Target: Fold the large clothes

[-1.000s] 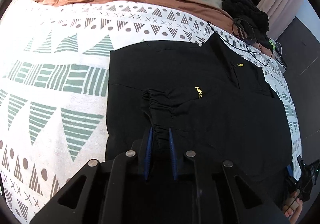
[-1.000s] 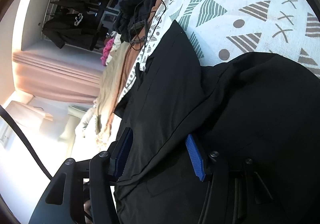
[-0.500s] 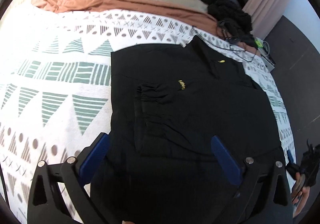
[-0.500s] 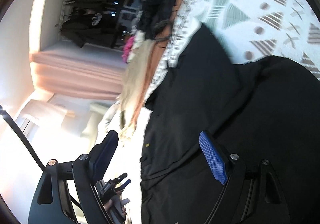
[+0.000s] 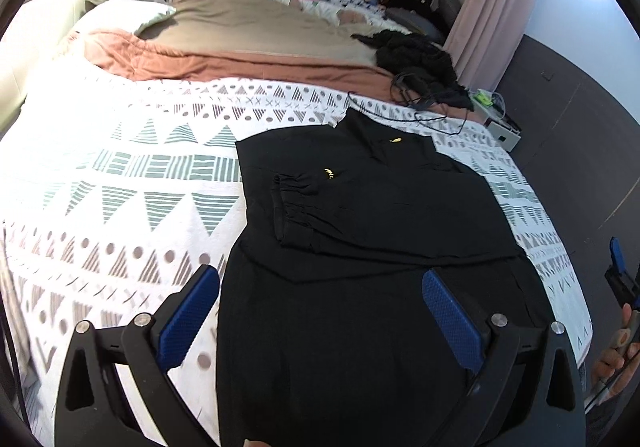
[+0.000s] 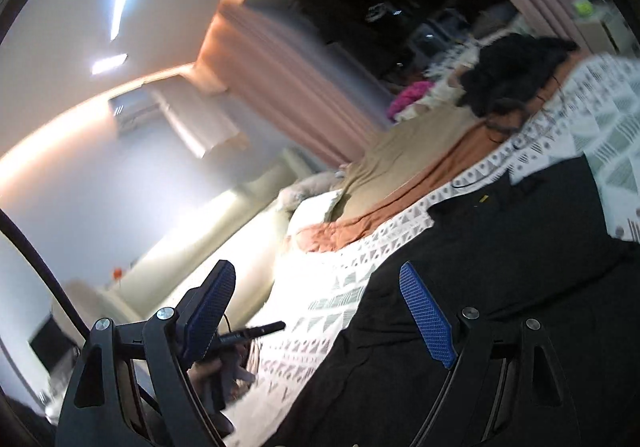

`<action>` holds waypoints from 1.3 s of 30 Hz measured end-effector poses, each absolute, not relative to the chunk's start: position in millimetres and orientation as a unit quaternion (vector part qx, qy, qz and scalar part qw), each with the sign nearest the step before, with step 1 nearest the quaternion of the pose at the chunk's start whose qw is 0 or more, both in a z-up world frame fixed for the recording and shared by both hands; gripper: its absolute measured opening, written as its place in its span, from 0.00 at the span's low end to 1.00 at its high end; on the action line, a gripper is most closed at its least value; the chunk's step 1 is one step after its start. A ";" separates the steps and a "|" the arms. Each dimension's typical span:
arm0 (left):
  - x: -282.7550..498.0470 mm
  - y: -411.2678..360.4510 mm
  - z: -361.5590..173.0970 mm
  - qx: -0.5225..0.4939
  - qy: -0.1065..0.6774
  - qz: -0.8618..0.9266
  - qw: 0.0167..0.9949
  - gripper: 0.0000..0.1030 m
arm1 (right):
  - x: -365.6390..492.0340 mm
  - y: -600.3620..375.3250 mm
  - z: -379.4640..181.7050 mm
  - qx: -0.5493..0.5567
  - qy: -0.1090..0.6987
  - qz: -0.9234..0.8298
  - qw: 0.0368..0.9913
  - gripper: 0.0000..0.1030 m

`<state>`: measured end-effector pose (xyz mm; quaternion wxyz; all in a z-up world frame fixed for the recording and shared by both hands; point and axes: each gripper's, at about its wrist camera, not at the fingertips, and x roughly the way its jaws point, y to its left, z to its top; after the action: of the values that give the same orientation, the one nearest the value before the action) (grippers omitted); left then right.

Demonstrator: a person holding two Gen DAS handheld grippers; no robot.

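A large black garment [image 5: 380, 231] with small yellow lettering lies spread on the patterned white bedspread [image 5: 120, 207], one sleeve with a gathered cuff [image 5: 292, 199] folded across its chest. My left gripper [image 5: 320, 311] is open and empty, raised above the garment's near hem. My right gripper [image 6: 316, 307] is open and empty, lifted off the garment [image 6: 500, 267] and tilted; it also shows in the left wrist view at the right edge [image 5: 618, 267].
A tan and rust blanket [image 5: 248, 35] lies across the far half of the bed. A black clothes heap [image 5: 420, 63] with a thin cable [image 5: 420, 115] sits at the far right. A small white device [image 5: 500, 123] stands by the bed. Dark floor is to the right.
My left gripper let go of the folded sleeve cuff, opened wide and pulled back and up. My right gripper lifted away from the garment and swung toward the room.
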<state>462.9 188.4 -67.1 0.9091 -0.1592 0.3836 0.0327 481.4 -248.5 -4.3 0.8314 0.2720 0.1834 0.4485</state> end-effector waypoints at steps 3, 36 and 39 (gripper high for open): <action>435.2 184.0 -58.6 -0.159 0.376 0.032 0.912 1.00 | 465.3 -237.0 3.6 0.229 0.192 0.439 0.848 0.81; 181.0 139.0 -64.9 -0.162 0.347 0.087 0.920 1.00 | 261.8 -228.1 -5.7 0.093 0.338 0.174 0.920 0.81; 171.4 135.7 -67.6 -0.162 0.346 0.081 0.921 1.00 | 244.4 -227.6 -0.3 0.085 0.338 0.166 0.922 0.81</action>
<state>171.4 135.7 -67.6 0.9207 -0.1615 0.3460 0.0812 244.4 -227.6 -0.3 0.9224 0.0848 0.3384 0.1660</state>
